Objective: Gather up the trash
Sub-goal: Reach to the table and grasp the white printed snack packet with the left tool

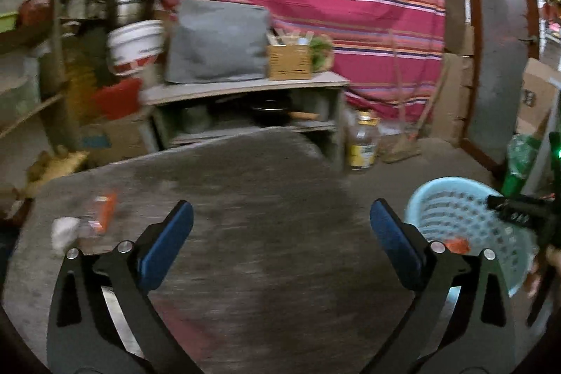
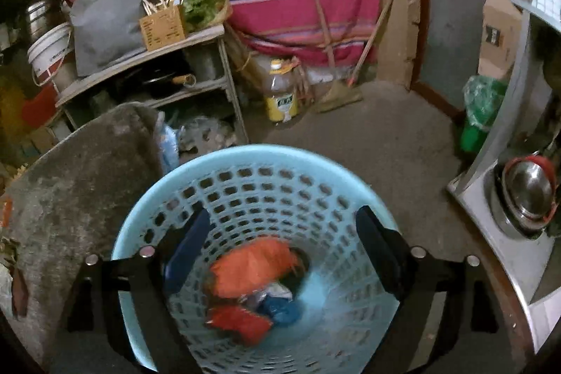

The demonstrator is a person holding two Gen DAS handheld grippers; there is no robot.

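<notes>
A light blue perforated basket [image 2: 245, 163] stands on the floor beside a grey table [image 1: 245, 198]; it also shows in the left wrist view [image 1: 455, 195]. Inside it lie an orange wrapper [image 2: 252, 265], a red wrapper [image 2: 238, 321] and a blue scrap [image 2: 280, 309]. My right gripper [image 2: 284, 233] is open and empty, directly above the basket's mouth. My left gripper [image 1: 280, 226] is open and empty above the table. An orange packet [image 1: 105, 211] and a white crumpled piece [image 1: 65, 230] lie on the table's left part.
A shelf unit [image 1: 245, 86] with a grey bag, a small cardboard box and pots stands behind the table. An oil bottle [image 2: 280, 93] and a broom [image 2: 336, 97] sit on the floor. A metal bowl [image 2: 529, 195] rests on a counter at right.
</notes>
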